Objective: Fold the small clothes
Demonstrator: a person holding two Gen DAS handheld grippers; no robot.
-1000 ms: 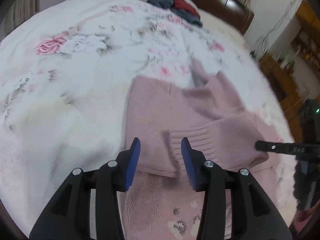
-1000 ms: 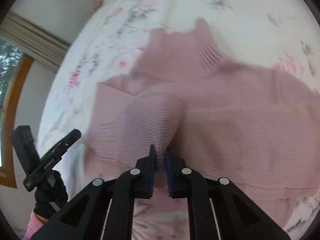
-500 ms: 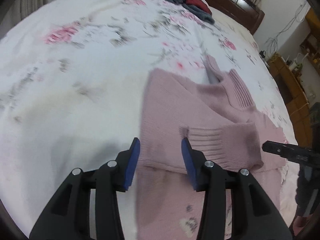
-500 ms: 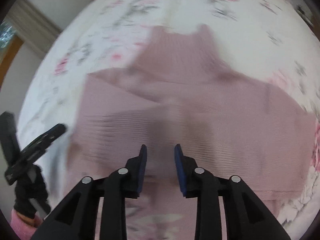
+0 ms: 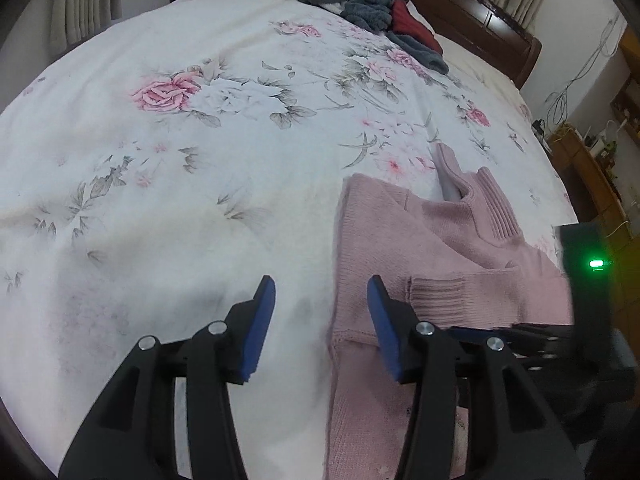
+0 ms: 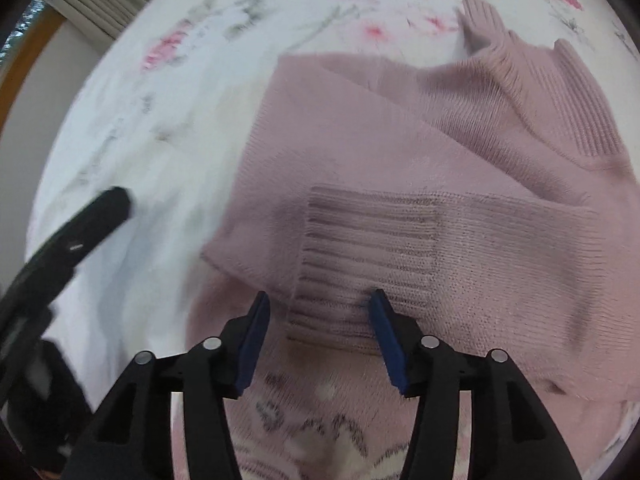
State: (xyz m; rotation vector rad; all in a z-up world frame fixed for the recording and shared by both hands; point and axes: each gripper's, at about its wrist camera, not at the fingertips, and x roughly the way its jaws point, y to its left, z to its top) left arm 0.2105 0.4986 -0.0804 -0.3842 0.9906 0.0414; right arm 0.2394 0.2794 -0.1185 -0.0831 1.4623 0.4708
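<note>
Both my claws, left [image 5: 321,308] and right [image 6: 320,322], are spread and empty; the sleeve [image 6: 368,264] lies across the sweater [image 6: 400,152]. Next I'd pinch the hem, low in frame, and fold upward evenly.

Home bedroom: large bed under floral bedspread [image 5: 208,168], dark wooden headboard [image 5: 488,20], curtains [image 5: 86,4], clothes heap [image 5: 372,12].

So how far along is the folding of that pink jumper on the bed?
Partly done. Both sleeves of the pink knitted sweater are folded across its chest, the ribbed cuff lying on top. Nothing is in hand: the left gripper and right gripper are both open and empty. Still left is folding the body itself, as its patterned lower part lies flat on the floral bedsheet.
</note>
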